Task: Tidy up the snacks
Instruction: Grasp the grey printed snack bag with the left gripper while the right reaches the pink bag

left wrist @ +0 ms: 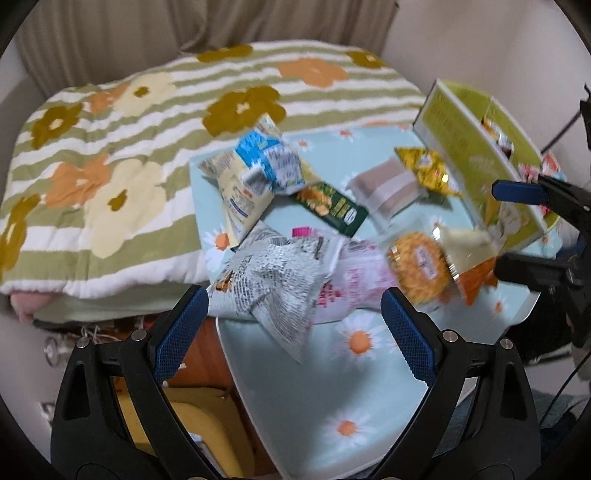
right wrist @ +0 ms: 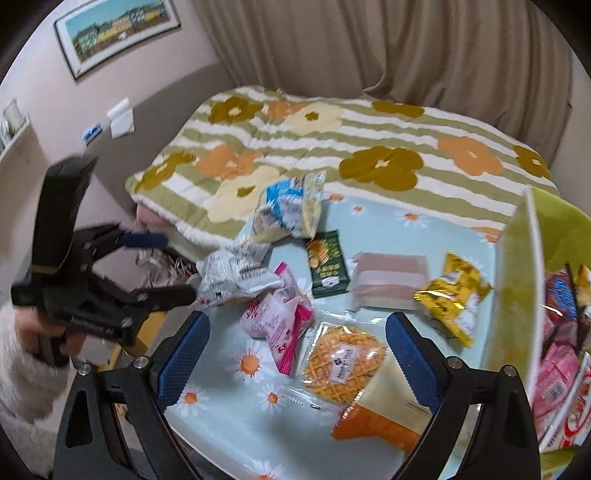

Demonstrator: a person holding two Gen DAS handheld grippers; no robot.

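Loose snacks lie on the daisy-print table [left wrist: 332, 406]: a grey-printed white packet [left wrist: 280, 273], a pink packet [right wrist: 273, 317], a round waffle in clear wrap [right wrist: 340, 365], a dark green packet [right wrist: 327, 264], a pale brown bar [right wrist: 388, 280], a yellow packet [right wrist: 450, 299] and a blue-white bag [left wrist: 266, 158]. A green box [right wrist: 517, 277] at the right holds more packets. My left gripper [left wrist: 295, 297] hangs open above the grey-printed packet. My right gripper [right wrist: 298, 317] hangs open above the waffle and the pink packet. Neither holds anything.
A bed with a striped flower blanket [right wrist: 332, 147] lies behind the table, with a beige curtain [right wrist: 406, 48] beyond. A framed picture [right wrist: 118, 33] hangs on the left wall. A hand in a white fuzzy sleeve [right wrist: 22, 369] holds the left gripper. Yellow furniture [left wrist: 207, 424] sits below the table's edge.
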